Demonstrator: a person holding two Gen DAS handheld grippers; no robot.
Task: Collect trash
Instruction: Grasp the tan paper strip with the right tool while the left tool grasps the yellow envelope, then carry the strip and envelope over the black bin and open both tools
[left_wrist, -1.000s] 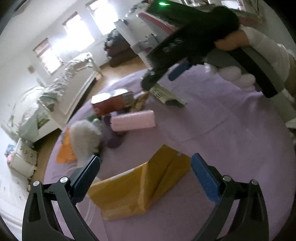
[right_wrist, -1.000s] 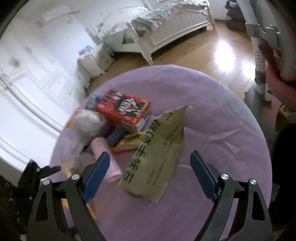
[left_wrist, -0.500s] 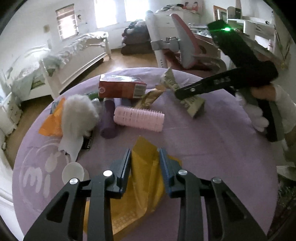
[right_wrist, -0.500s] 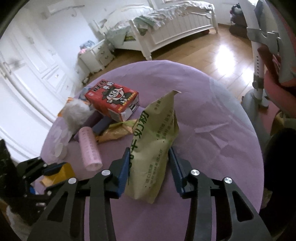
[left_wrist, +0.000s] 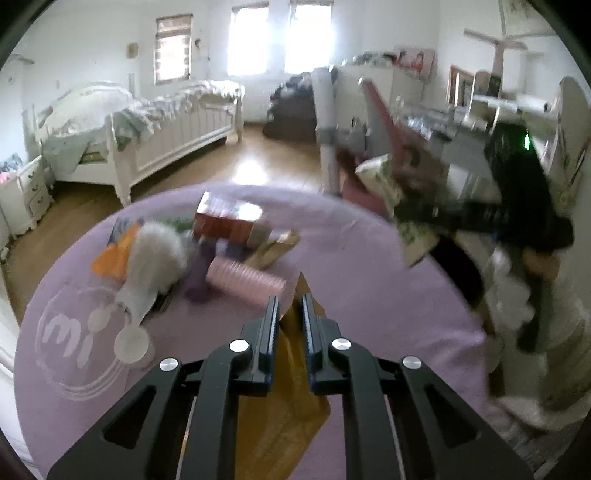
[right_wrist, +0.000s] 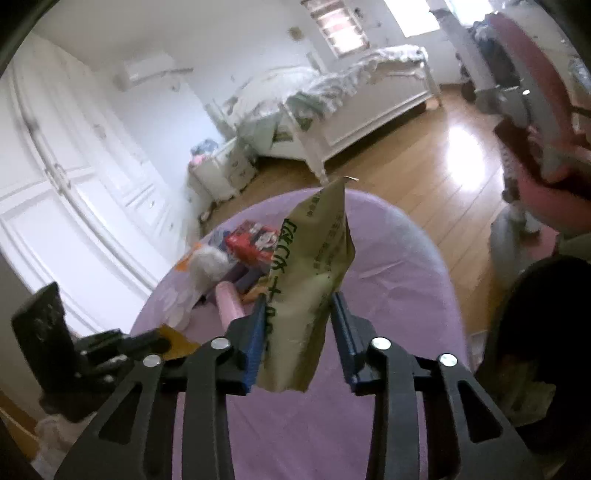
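Both grippers: left gripper (left_wrist: 290, 310) pinches yellow bag (left_wrist: 284, 413), right gripper (right_wrist: 297, 325) green bag (right_wrist: 310, 273)

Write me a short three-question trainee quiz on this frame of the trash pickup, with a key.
1. True or false: the left gripper is shut on the yellow bag.
2. Which item does the right gripper hold? A) the red box B) the green snack bag C) the pink roller
3. Fill in: the white fluffy item lies on the ___ tablecloth.

Key
1. True; its fingers pinch the bag's upper edge.
2. B; the bag is lifted clear of the cloth.
3. Purple.
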